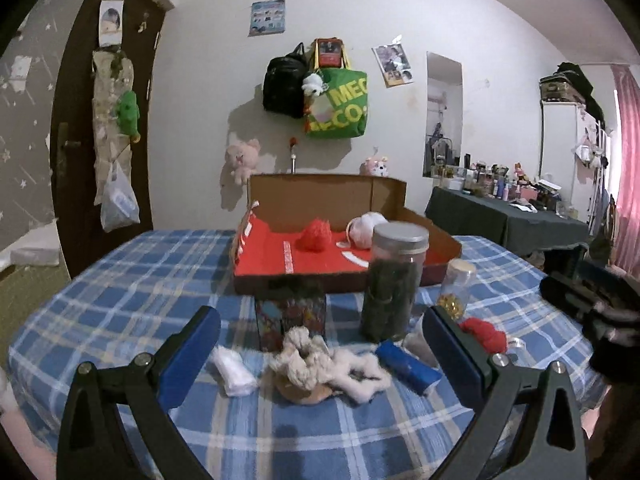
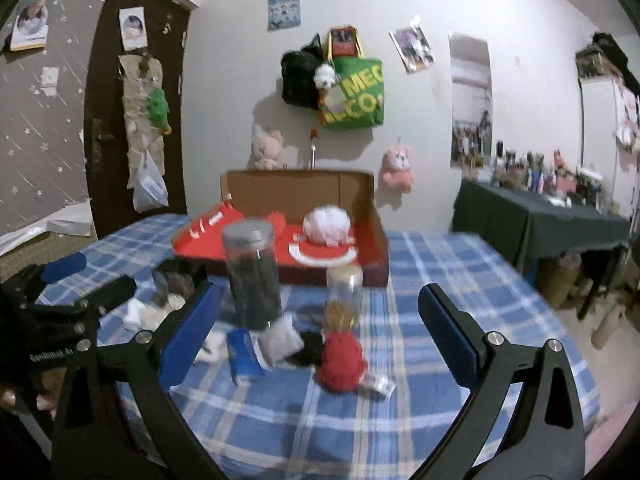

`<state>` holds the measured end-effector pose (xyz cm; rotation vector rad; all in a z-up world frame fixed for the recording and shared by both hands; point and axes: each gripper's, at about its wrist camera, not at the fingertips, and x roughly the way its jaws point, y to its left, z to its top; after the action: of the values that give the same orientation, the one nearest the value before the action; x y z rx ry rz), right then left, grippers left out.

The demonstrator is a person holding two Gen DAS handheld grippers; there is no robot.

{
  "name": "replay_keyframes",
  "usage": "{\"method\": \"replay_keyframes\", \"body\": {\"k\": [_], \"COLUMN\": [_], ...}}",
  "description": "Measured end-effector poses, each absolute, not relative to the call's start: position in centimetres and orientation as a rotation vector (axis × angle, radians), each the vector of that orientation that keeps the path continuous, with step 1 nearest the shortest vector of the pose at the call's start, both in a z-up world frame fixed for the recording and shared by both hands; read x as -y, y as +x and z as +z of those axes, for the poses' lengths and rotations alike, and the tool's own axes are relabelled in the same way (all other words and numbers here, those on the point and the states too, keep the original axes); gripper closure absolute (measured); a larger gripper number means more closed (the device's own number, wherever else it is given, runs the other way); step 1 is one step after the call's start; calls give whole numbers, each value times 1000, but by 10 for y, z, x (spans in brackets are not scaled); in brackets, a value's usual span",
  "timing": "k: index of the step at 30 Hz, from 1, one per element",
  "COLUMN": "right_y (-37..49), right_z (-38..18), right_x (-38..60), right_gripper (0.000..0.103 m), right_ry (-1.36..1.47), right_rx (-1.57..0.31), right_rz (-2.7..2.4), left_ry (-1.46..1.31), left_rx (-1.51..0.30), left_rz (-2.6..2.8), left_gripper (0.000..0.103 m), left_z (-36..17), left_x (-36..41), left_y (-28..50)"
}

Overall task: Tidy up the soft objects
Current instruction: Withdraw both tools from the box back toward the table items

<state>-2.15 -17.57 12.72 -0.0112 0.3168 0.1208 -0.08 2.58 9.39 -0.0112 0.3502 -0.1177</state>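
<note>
Left gripper [image 1: 320, 346]: jaws wide apart, empty, hovering over the plaid cloth [image 1: 120, 280]; between its fingers lie a cream rope toy [image 1: 320, 364], a white wad [image 1: 234, 370] to its left, a blue roll [image 1: 408, 364] to its right. Right gripper [image 2: 320, 332]: jaws wide apart, empty; between its fingers a red pompom [image 2: 342, 360], a grey pouch [image 2: 280, 340], a black scrap [image 2: 308, 346] between those two. Box [image 1: 320, 192]: open, red-lined, behind the pile; holds a red ball [image 1: 316, 236] and a white ball [image 1: 366, 226], well apart. Dark jar [image 1: 390, 284]: upright, lidded, in front of the box; small clear jar [image 1: 456, 284] just right of it. Patterned carton [image 1: 292, 316]: upright, behind the rope toy.
</note>
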Motion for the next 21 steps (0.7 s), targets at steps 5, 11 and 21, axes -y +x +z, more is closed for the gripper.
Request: {"method": "replay_keyframes", "body": {"k": [5, 11, 21], "right_y": [-11, 1, 16], "right_z": [88, 59, 40], "right_x": [177, 175, 183], "right_gripper": [2, 2, 2], "right_ry": [-6, 17, 45], "right_rx": [-380, -464, -528], "right_rz": [98, 100, 79], "left_ry": [13, -6, -18], "left_rx": [-391, -484, -541], "left_rz": [-136, -133, -92], "left_gripper": [0, 0, 0], "left_z": [75, 49, 36], "left_x": [-15, -12, -19], "left_y": [3, 14, 26]}}
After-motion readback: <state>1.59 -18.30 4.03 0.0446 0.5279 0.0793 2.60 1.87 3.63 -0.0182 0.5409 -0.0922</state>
